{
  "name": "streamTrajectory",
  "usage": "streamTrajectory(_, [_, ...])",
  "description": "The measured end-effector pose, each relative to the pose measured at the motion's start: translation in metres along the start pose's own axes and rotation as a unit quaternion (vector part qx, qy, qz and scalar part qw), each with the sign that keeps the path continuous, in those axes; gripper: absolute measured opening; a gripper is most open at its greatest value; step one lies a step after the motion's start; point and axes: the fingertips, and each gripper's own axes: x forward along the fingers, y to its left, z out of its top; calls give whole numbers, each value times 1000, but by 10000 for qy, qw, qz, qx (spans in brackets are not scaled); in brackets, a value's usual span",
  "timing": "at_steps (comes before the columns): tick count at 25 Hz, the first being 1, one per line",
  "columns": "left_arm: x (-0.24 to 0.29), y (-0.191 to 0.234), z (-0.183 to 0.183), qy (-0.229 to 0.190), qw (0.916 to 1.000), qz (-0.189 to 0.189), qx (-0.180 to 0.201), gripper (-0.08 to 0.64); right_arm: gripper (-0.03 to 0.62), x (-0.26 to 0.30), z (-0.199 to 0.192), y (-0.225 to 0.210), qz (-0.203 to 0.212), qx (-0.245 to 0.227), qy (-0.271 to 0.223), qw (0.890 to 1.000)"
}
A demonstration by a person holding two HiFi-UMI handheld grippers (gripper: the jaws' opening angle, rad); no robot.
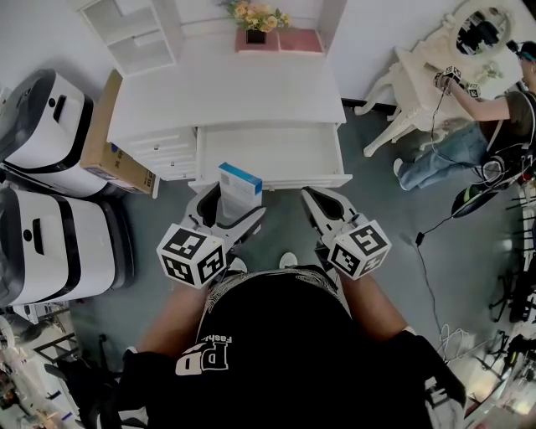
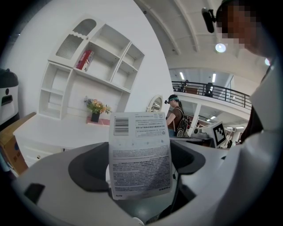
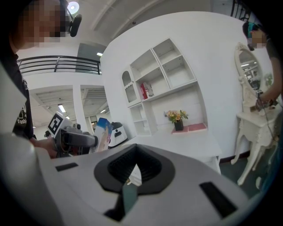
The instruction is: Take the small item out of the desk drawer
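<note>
The white desk (image 1: pixel 226 88) has its wide drawer (image 1: pixel 276 152) pulled out towards me, and the drawer's inside shows bare white. My left gripper (image 1: pixel 233 209) is shut on a small white box with a blue top (image 1: pixel 240 188), held upright just in front of the drawer's front edge. In the left gripper view the box (image 2: pixel 139 154) stands between the jaws with its barcode and fine print facing the camera. My right gripper (image 1: pixel 314 201) hovers beside it at the drawer's front right, jaws together and holding nothing (image 3: pixel 131 176). The right gripper view also shows the held box (image 3: pixel 102 133).
A flower pot (image 1: pixel 255 23) stands at the desk's back. A cardboard carton (image 1: pixel 105 142) and two white machines (image 1: pixel 46 243) crowd the left side. At the right, a person (image 1: pixel 490 121) sits by a white vanity table (image 1: pixel 427 75), and cables trail over the floor.
</note>
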Motion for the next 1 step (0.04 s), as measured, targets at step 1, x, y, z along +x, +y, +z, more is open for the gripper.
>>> streamTrajectory(1, [0, 0, -1, 2, 10000, 3, -3, 434, 6, 0, 0, 0, 2, 0, 3, 10000])
